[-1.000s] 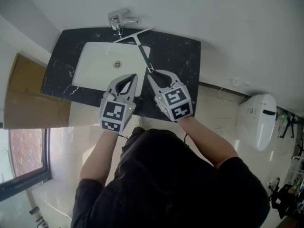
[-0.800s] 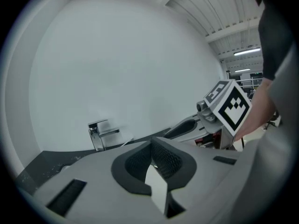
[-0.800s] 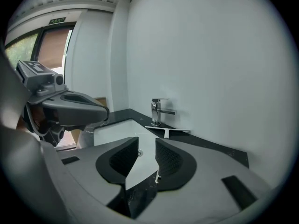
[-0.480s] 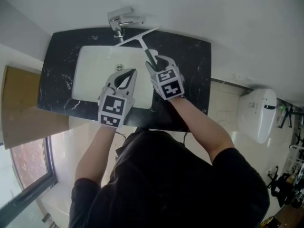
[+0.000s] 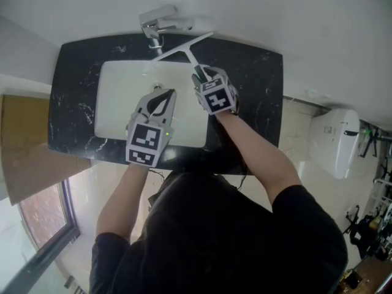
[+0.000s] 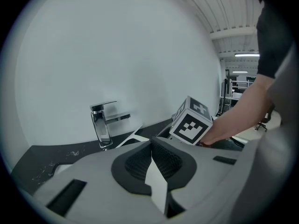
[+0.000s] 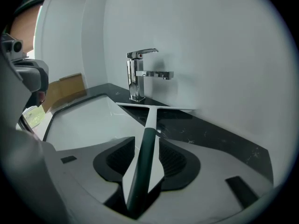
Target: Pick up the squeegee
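The squeegee [image 5: 185, 49] lies on the black counter [image 5: 260, 94] beside the tap, its white blade along the wall and its dark green handle [image 7: 145, 143] pointing back toward me. My right gripper [image 5: 200, 76] is low over that handle. Its jaws are opening, with the handle running between them [image 7: 146, 143] and thin gaps at either pad. Over the white basin [image 5: 119, 100] hovers my left gripper [image 5: 164, 93], shut and empty, fingertips touching [image 6: 151, 143]. The right gripper's marker cube [image 6: 191, 122] shows in the left gripper view.
A chrome tap [image 5: 159, 24] stands at the back of the basin, just left of the squeegee blade. The white wall rises right behind the counter. A wooden panel [image 5: 24, 146] is left of the counter and a white toilet [image 5: 334, 143] to its right.
Both grippers have moved forward toward the wall. The right one has dropped along the squeegee handle and spread its jaws around it. The left has come over the basin.
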